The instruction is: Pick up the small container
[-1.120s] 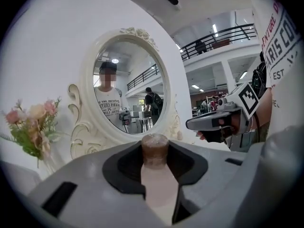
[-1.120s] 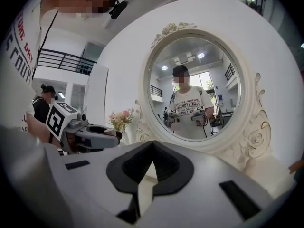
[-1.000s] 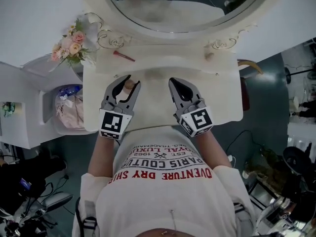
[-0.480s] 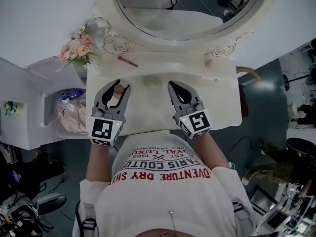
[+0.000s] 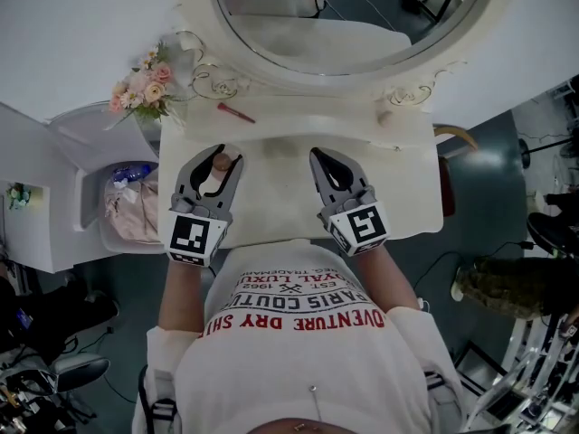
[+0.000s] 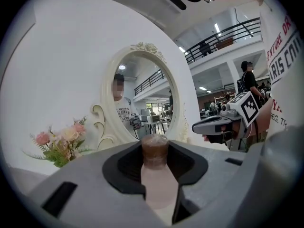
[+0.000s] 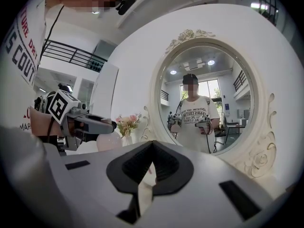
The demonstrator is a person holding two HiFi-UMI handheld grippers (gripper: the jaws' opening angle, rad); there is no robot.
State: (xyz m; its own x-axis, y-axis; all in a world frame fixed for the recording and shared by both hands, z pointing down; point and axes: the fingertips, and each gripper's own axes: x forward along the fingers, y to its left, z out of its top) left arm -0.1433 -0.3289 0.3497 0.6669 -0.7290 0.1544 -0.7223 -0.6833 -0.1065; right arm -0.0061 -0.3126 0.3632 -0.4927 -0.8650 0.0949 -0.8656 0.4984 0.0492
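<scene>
The small container point(image 5: 217, 172) is a pale pink bottle with a brown cap. It stands between the jaws of my left gripper point(image 5: 215, 157), which is shut on it over the left part of the white dressing table point(image 5: 407, 188). In the left gripper view the container point(image 6: 155, 161) fills the gap between the jaws, cap pointing away, and my left gripper point(image 6: 156, 177) presses its body from both sides. My right gripper point(image 5: 318, 156) hovers over the table's middle, shut with nothing in it. In its own view the right gripper point(image 7: 145, 184) has its jaws together.
An oval mirror point(image 5: 344, 16) in an ornate white frame rises behind the table. A bunch of pink flowers point(image 5: 143, 89) stands at the back left corner, with a thin red stick point(image 5: 235, 112) beside it. A bin of bags point(image 5: 127, 197) sits left of the table.
The left gripper, still holding the container, has shifted a little toward the table's left edge. The right gripper has hardly moved.
</scene>
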